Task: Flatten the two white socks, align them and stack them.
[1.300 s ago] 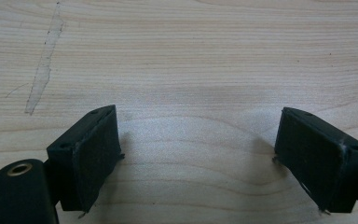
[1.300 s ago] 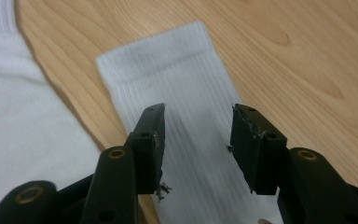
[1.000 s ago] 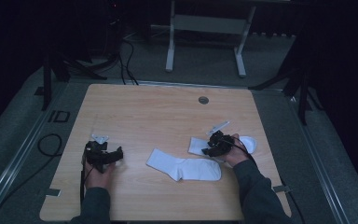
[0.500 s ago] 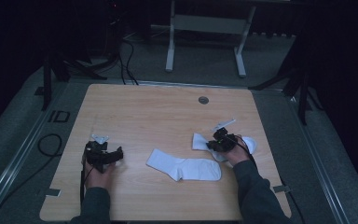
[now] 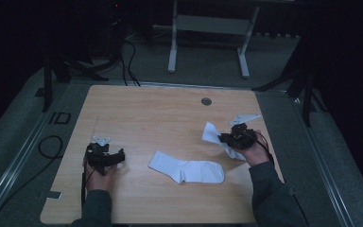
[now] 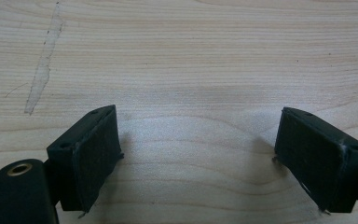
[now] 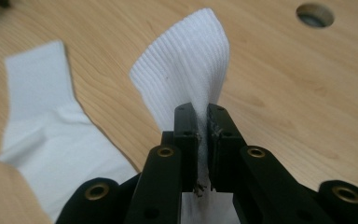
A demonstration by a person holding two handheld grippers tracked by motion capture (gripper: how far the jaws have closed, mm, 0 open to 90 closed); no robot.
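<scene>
White sock (image 5: pixel 187 170) near the desk's front edge — plain white. Second sock (image 7: pixel 186 65), ribbed white, sits in the black right claw (image 7: pixel 202 122). The desk (image 5: pixel 160 113) is pale wood grain — left claw (image 6: pixel 193 154) black too.

The table (image 5: pixel 160 113) is pale wood with a fine grain and a matt finish, marked by a dull scuff (image 6: pixel 42 70) at ten o'clock. The held sock (image 7: pixel 186 65) is white ribbed cloth; the flat sock (image 5: pixel 186 169) looks smoother. The jaws are matt black plastic with brass-coloured eyelets.
</scene>
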